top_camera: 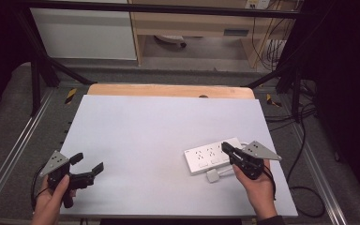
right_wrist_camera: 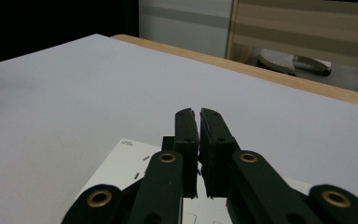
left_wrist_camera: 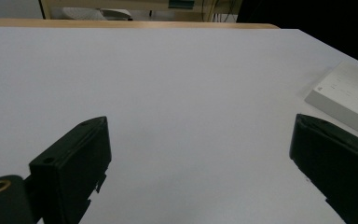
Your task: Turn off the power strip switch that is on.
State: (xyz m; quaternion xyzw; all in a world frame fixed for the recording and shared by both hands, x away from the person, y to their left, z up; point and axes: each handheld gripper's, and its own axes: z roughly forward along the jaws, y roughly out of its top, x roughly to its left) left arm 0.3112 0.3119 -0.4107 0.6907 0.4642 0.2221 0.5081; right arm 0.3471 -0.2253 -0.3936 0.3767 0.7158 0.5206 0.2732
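White plastic, the power strip (top_camera: 211, 157) lies on the near right of the table (top_camera: 159, 136), directly under the right gripper (top_camera: 226, 148), whose jaws are pressed together above its right end with nothing between them. Well apart at the near left, the left gripper (top_camera: 88, 162) stands spread wide over bare tabletop.

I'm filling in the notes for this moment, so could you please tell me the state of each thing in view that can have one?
Left gripper: open, jaws wide apart, nothing between them, held above the table.
Right gripper: shut, jaws together with nothing between them, over the power strip.
Power strip: lying flat on the table, sockets up, nothing plugged in the sockets that show.
Plug: lying loose beside the power strip.
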